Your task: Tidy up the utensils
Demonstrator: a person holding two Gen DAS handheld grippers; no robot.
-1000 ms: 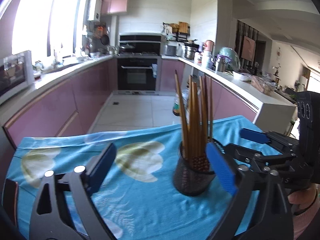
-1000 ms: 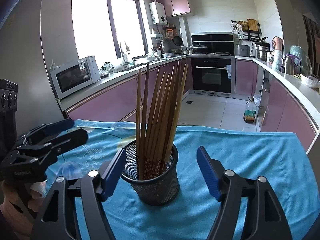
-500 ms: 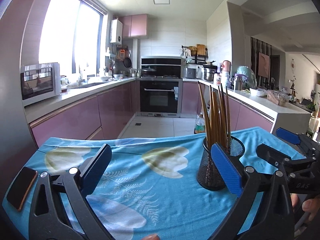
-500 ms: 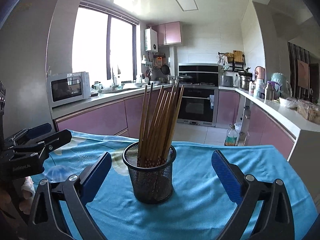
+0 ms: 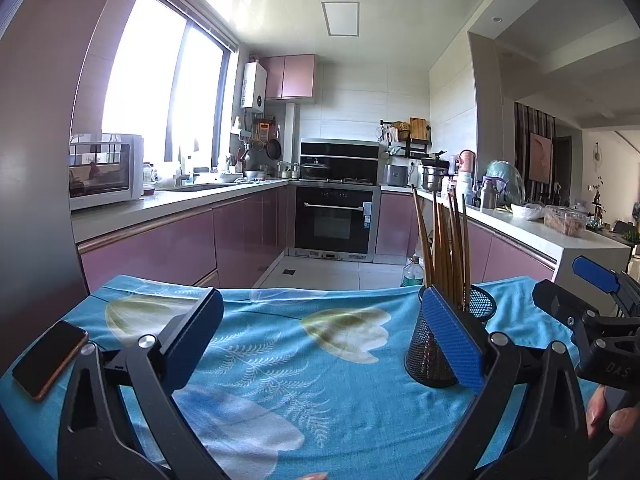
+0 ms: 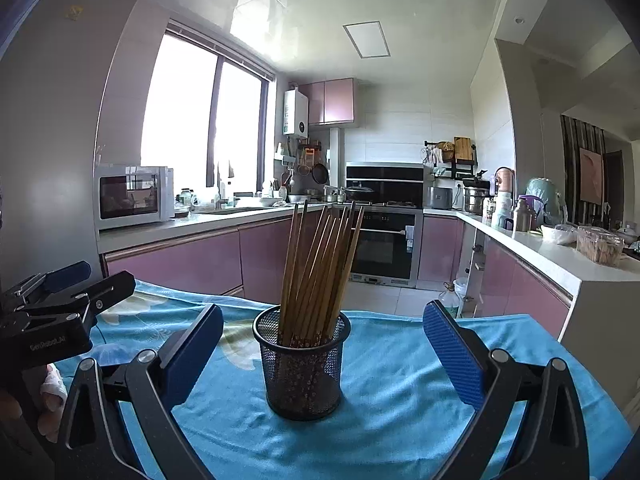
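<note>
A black mesh cup (image 6: pixel 303 364) stands upright on the blue flowered tablecloth (image 6: pixel 400 380), holding several wooden chopsticks (image 6: pixel 320 268). My right gripper (image 6: pixel 320 354) is open and empty, its blue pads either side of the cup and nearer me. In the left wrist view the cup (image 5: pixel 436 344) stands at right, partly behind the right pad. My left gripper (image 5: pixel 320 340) is open and empty over the cloth. The right gripper also shows in the left wrist view (image 5: pixel 576 292), and the left gripper in the right wrist view (image 6: pixel 84 280).
A phone (image 5: pixel 50 358) lies at the table's left edge. Past the far edge the floor drops away, with a bottle (image 5: pixel 412 274) on it. Pink kitchen counters, an oven (image 5: pixel 334 220) and a microwave (image 6: pixel 134 196) stand beyond.
Both grippers have pulled back and tilted up from the cup. The left one has swung left, so the cup now sits to its right. The phone has come into view.
</note>
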